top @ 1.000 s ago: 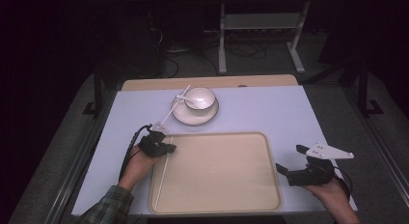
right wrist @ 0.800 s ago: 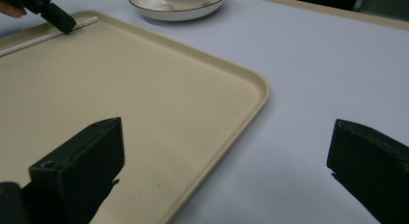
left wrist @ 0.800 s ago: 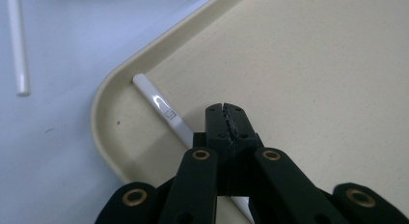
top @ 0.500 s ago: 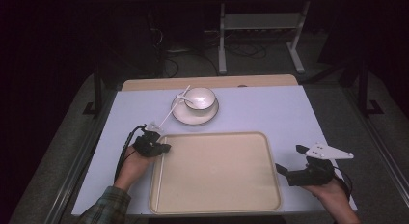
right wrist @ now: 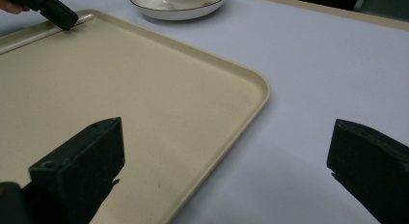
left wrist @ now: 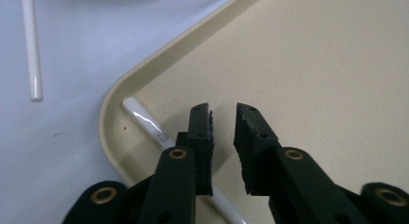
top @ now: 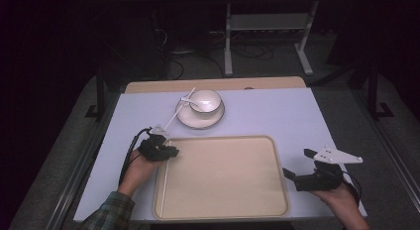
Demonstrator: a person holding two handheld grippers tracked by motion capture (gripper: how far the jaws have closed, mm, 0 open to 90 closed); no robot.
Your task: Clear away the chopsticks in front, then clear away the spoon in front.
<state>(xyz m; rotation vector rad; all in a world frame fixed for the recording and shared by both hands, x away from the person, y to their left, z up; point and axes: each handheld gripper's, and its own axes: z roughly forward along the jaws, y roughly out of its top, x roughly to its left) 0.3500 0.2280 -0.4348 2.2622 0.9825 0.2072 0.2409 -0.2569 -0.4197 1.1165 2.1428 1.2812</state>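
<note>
Worktop (top: 277, 111): pale blue, dark room behind.
Right gripper (top: 299, 166): wide open, empty, beside tray (top: 223, 210).
Left gripper (left wrist: 223, 119): slightly open, empty, above white chopstick (left wrist: 144, 121) in tray corner.
Advice: centre on chopstick before closing.
Far: second chopstick (top: 174, 119), bowl (top: 205, 101) on saucer (top: 190, 120).

Left hand (top: 134, 170) enters from the bottom left of the high view, forearm in a plaid sleeve (top: 110, 214), angled forward and to the right. It holds the left gripper (top: 171, 151), which lies low and points right. In the left gripper view its jaws stand nearly together, a narrow gap between them, nothing seen in the gap. Right hand (top: 342, 200) enters at the bottom right and holds the right gripper (top: 297, 165), pointing left, grey plate on top. Its jaws are spread wide apart, with nothing between them.
</note>
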